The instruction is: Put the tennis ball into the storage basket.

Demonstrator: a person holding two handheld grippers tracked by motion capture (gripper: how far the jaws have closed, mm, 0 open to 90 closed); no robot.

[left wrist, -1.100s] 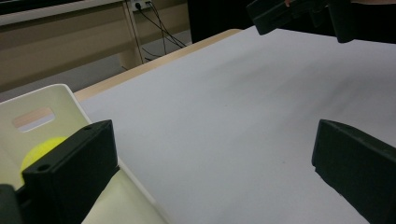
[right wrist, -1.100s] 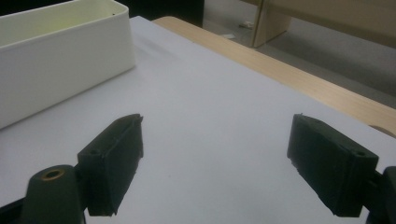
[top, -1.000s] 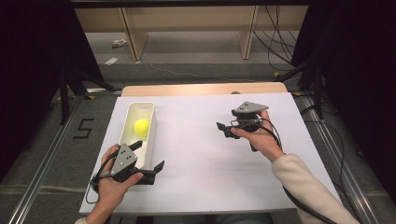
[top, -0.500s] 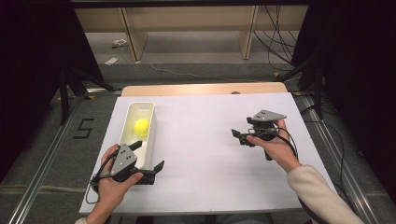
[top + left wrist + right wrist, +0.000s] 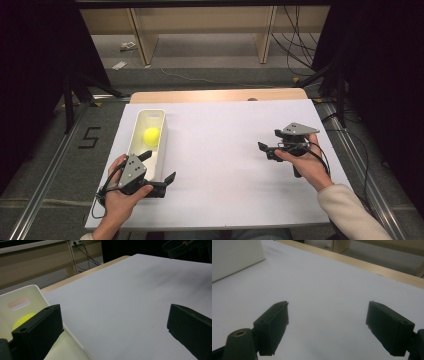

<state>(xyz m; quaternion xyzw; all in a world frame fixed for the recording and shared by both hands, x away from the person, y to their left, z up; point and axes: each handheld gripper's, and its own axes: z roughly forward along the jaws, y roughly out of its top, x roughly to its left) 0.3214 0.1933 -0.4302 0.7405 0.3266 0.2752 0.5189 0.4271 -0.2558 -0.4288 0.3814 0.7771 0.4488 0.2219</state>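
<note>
A yellow ball (image 5: pixel 151 136) lies in a long white bin (image 5: pixel 161 117) at the left of the white table sheet. My left gripper (image 5: pixel 159 166) rests at the bin's near end, open, with one jaw over the bin's rim and the other out over the sheet. In the left gripper view the ball (image 5: pixel 23 320) peeks out behind the left jaw, and the left gripper (image 5: pixel 112 332) holds nothing. My right gripper (image 5: pixel 268 141) is at the right side of the sheet, open and empty. In the right gripper view the right gripper (image 5: pixel 327 325) has bare white sheet between its jaws.
The white sheet (image 5: pixel 225 165) covers a wooden table whose back edge (image 5: pixel 215 95) shows bare. Wooden shelving legs and cables stand on the floor beyond. The bin's side (image 5: pixel 234 255) shows far off in the right gripper view.
My right gripper has moved to the right and a little nearer, away from the middle of the sheet. The left gripper, the bin and the ball have stayed still.
</note>
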